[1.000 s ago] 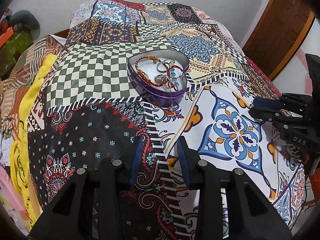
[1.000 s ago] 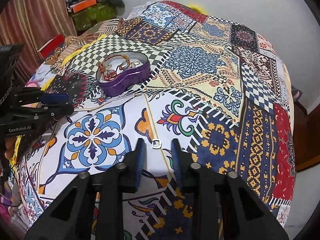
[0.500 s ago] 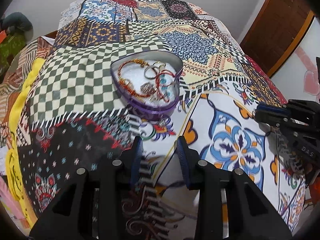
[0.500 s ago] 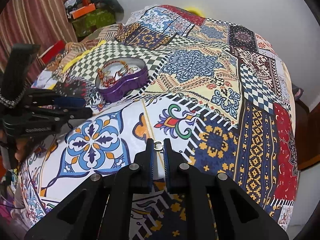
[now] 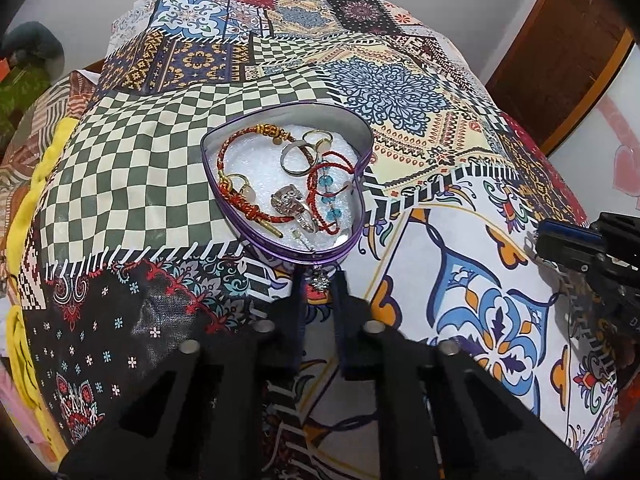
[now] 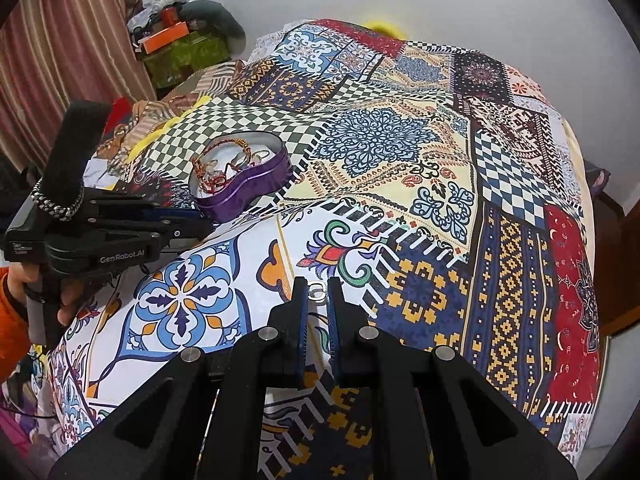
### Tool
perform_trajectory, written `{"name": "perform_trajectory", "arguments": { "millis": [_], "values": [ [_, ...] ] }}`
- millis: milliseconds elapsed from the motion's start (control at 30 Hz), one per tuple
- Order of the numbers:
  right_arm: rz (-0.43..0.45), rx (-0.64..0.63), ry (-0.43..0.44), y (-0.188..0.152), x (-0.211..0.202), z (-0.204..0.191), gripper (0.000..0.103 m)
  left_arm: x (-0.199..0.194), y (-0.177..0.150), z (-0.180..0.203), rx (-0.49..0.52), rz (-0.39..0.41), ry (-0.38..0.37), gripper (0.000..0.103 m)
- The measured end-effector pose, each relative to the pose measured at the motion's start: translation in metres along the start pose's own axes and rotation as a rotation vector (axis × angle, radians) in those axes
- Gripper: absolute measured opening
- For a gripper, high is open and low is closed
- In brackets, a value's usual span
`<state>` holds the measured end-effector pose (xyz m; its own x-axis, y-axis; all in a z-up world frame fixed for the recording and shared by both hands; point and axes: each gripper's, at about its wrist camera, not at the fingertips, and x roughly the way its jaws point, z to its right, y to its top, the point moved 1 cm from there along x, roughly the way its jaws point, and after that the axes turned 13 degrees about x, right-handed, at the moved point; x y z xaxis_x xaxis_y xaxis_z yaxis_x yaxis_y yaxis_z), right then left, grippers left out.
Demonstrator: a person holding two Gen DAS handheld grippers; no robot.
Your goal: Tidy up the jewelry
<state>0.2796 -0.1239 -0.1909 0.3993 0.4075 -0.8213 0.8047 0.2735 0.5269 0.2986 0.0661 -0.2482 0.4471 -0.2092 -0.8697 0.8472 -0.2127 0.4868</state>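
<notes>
Left wrist view: pendant (image 5: 320,281) between fingers (image 5: 297,312), touching purple tin (image 5: 356,216).

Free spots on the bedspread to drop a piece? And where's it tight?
Free: the checkered patch left of the heart tin, and the blue floral tile between the two grippers. Tight: the tin's near rim, where the left gripper brackets the hanging pendant, and inside the tin.

Patchwork bedspread (image 6: 400,152) covers pretty much everything, striped curtain (image 6: 60,60) up at 10 o'clock, green box (image 6: 188,56) with an orange box (image 6: 166,38) on top at 11, wooden door (image 5: 560,60) at 2.
</notes>
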Motion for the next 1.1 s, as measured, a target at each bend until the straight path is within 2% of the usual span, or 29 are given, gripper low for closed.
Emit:
{"name": "perform_trajectory", "arguments": {
  "millis": [200,367,767,1100],
  "values": [
    [0.013,0.001,-0.001,0.002,-0.004,-0.001,0.008,-0.008,-0.005,0.005,0.02,0.02,0.022,0.009],
    [0.034,0.0,0.002,0.008,-0.01,-0.006,0.008,-0.031,-0.008,0.009,0.036,0.07,0.054,0.009],
    [0.088,-0.018,0.033,0.026,-0.02,-0.027,0.008,-0.079,0.011,0.002,0.032,0.193,0.08,0.009],
    [0.118,-0.051,0.075,0.054,-0.012,-0.057,0.008,-0.094,0.028,-0.007,0.036,0.249,0.105,0.009]
  ]
}}
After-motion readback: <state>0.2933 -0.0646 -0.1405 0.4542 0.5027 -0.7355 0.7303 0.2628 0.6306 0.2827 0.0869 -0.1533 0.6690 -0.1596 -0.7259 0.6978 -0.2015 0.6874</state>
